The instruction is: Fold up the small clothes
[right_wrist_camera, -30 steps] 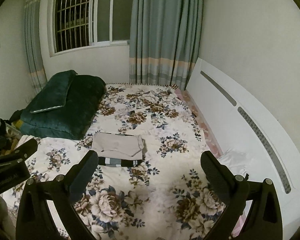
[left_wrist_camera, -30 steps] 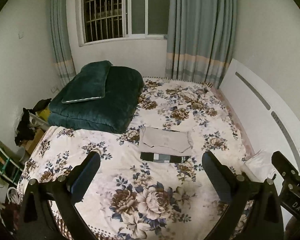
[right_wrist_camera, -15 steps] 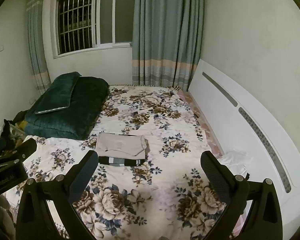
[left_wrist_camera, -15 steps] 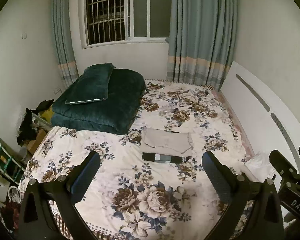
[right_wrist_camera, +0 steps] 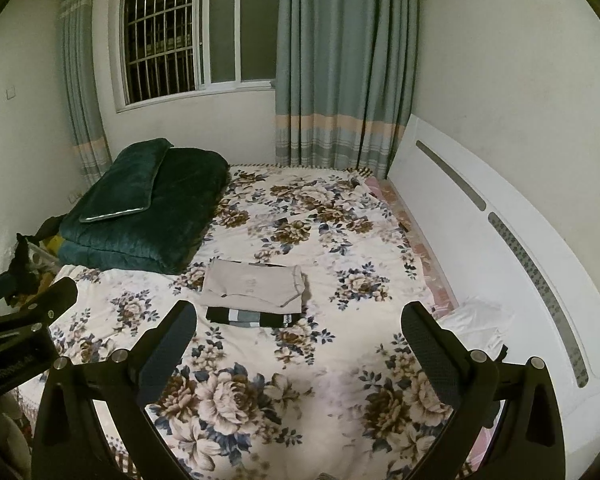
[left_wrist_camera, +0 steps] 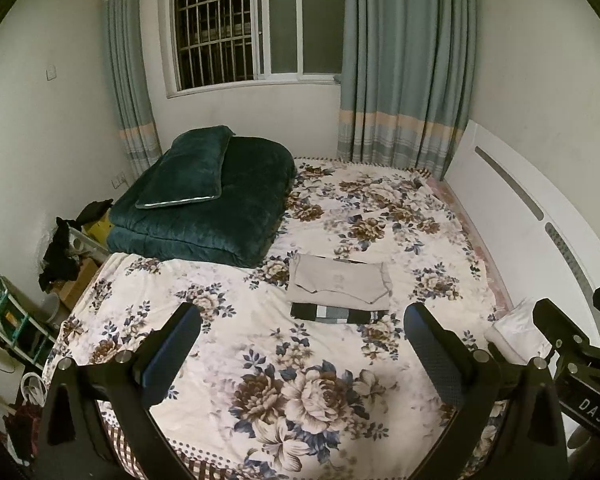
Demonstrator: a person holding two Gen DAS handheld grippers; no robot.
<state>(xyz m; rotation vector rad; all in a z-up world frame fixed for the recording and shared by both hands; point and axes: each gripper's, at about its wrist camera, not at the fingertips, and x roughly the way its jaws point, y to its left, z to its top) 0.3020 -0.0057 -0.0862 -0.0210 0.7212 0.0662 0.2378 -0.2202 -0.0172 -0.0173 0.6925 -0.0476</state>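
Clothes [left_wrist_camera: 340, 290] lie folded and stacked mid-bed [left_wrist_camera: 228, 292], a beige top over a striped piece [left_wrist_camera: 332, 314]. Left gripper [left_wrist_camera: 302, 354] and right gripper [right_wrist_camera: 300, 354] hover well short, fingers spread, holding nothing. Folding looks finished; any next move calls for another garment.

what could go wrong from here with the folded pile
The beige top lies folded on a striped garment, offset, so only the striped front edge shows; a careless pinch may drag the upper piece and undo its fold. Both the left gripper and right gripper are open and well short of the pile on the soft bedspread, so they could catch the sheet instead.
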